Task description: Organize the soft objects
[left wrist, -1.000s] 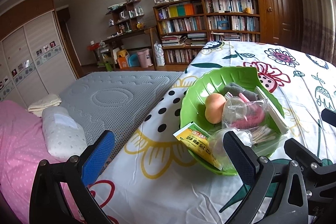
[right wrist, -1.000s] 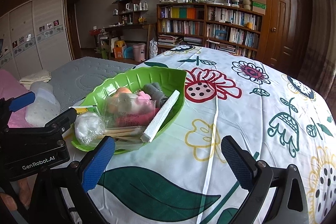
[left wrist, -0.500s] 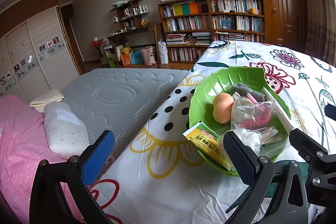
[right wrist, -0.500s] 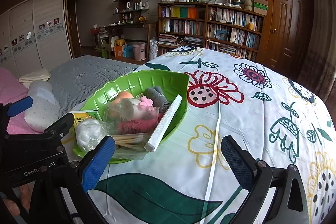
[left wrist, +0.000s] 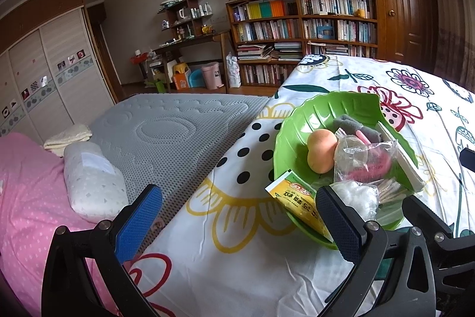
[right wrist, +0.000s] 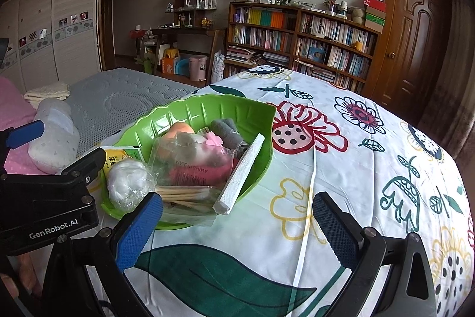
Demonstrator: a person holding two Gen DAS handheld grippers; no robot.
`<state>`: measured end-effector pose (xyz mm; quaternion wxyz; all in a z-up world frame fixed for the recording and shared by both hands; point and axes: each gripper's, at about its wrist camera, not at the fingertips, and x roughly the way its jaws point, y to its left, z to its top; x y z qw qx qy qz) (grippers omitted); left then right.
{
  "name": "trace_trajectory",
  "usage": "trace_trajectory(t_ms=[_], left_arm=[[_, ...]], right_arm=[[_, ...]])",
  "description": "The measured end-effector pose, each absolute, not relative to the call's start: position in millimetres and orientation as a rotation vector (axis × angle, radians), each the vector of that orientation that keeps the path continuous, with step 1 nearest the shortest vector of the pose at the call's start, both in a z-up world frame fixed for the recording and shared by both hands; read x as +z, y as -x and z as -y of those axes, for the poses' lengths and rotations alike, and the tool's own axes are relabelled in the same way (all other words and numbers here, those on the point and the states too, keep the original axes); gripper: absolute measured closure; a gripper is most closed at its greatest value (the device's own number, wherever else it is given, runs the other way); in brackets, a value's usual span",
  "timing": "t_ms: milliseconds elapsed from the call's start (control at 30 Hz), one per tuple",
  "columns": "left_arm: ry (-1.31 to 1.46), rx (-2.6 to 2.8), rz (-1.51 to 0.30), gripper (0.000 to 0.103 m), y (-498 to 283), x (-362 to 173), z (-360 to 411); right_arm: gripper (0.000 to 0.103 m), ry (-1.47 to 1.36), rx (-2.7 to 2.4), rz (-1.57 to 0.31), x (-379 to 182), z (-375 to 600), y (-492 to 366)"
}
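Floral cloth covers the table [right wrist: 341,168], the largest thing in view, with a bed [left wrist: 166,135] just beside its left edge and a bookshelf [right wrist: 299,40] against the far wall. On the bed lie a pale pillow [left wrist: 92,183] and a folded towel [left wrist: 68,135].

Near the table's left edge sits a green leaf-shaped bowl [right wrist: 213,112] heaped with soft things. A clear plastic bag [right wrist: 196,165] holding something pink lies across the middle. Leaning on the bowl's right rim is a folded white tissue [right wrist: 240,177]. Behind the bag sit an orange sponge [left wrist: 322,150] and a grey rolled cloth [left wrist: 353,125]. At the front are a white cotton ball [right wrist: 127,186] in clear wrap and a bundle of cotton swabs [right wrist: 184,195]. A yellow sachet [left wrist: 297,198] hangs over the bowl's left rim.

Both grippers hover above the table, close to the bowl's near side. The left gripper [left wrist: 237,216] has its fingers spread wide and holds nothing. The right gripper [right wrist: 237,225] is likewise spread and holds nothing, its left finger [right wrist: 139,230] in front of the bowl's near rim.
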<state>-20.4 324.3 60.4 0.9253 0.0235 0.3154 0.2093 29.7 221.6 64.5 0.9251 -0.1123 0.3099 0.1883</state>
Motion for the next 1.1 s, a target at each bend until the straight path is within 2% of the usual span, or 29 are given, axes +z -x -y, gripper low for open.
trace_trajectory(t_ms=[1100], left_arm=[[-0.053, 0.460, -0.678, 0.000, 14.2, 54.2, -331.5]], right_arm=[[0.000, 0.237, 0.386, -0.633, 65.2, -227.8, -33.5]])
